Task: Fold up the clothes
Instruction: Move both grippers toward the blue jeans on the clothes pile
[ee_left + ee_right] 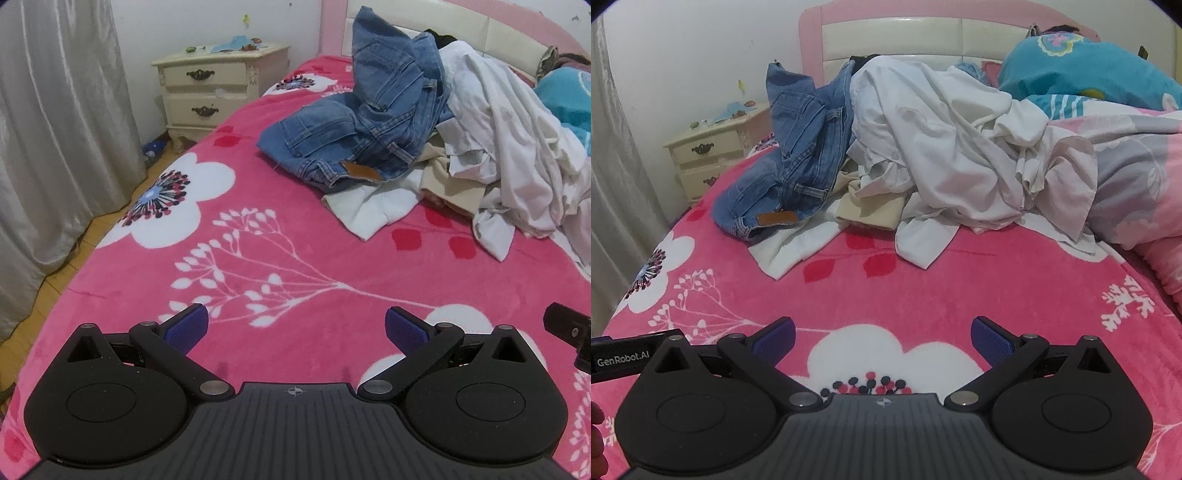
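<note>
A heap of unfolded clothes lies at the far end of a pink flowered bed cover point(280, 206) point(979, 288). Blue jeans point(376, 122) point(798, 162) are crumpled on its left side, with a brown label showing. White garments point(502, 147) point(953, 147) are piled to their right, and a cream piece point(871, 210) lies underneath. My left gripper point(296, 328) hovers open over the near part of the bed, well short of the pile. My right gripper point(882, 339) is open too, above a white flower print, with nothing between its blue pads point(775, 341).
A cream bedside cabinet point(218, 85) point(713, 155) stands at the bed's far left beside a grey curtain point(48, 147). A turquoise blanket point(1086, 70) covers a person lying at the pink headboard point(923, 33). A pink-grey quilt point(1145, 177) sits at right.
</note>
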Demonstrator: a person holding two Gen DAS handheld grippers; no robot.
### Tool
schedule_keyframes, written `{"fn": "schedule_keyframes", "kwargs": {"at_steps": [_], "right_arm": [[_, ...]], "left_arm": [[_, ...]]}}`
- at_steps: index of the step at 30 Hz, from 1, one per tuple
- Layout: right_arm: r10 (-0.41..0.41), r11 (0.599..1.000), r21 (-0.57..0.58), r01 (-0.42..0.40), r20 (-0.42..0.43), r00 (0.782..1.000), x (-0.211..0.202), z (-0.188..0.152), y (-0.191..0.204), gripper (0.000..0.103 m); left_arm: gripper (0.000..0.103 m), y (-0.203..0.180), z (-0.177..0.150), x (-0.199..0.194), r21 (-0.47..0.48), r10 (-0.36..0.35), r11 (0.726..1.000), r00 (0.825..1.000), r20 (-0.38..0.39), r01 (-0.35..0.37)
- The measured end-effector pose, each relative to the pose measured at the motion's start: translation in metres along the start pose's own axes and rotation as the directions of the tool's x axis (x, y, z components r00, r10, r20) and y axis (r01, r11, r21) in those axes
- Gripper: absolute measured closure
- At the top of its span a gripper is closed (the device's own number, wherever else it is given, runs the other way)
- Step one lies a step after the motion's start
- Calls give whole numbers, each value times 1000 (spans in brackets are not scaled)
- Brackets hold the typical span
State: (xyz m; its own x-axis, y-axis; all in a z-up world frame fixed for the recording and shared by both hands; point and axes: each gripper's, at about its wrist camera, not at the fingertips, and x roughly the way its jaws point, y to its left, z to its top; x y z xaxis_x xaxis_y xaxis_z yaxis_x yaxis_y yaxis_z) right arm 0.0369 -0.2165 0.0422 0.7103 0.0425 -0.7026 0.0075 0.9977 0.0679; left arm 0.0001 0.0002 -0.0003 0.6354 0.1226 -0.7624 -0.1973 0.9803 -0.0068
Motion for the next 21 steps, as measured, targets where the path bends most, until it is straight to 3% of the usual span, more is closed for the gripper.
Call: {"fn": "schedule_keyframes", "kwargs": {"at_steps": [21], "right_arm": [[9, 1000, -2, -9, 0, 1000, 4, -2, 3, 0]], "left_arm": [[0, 4, -2, 6, 14, 48, 999, 999, -19, -47]]}}
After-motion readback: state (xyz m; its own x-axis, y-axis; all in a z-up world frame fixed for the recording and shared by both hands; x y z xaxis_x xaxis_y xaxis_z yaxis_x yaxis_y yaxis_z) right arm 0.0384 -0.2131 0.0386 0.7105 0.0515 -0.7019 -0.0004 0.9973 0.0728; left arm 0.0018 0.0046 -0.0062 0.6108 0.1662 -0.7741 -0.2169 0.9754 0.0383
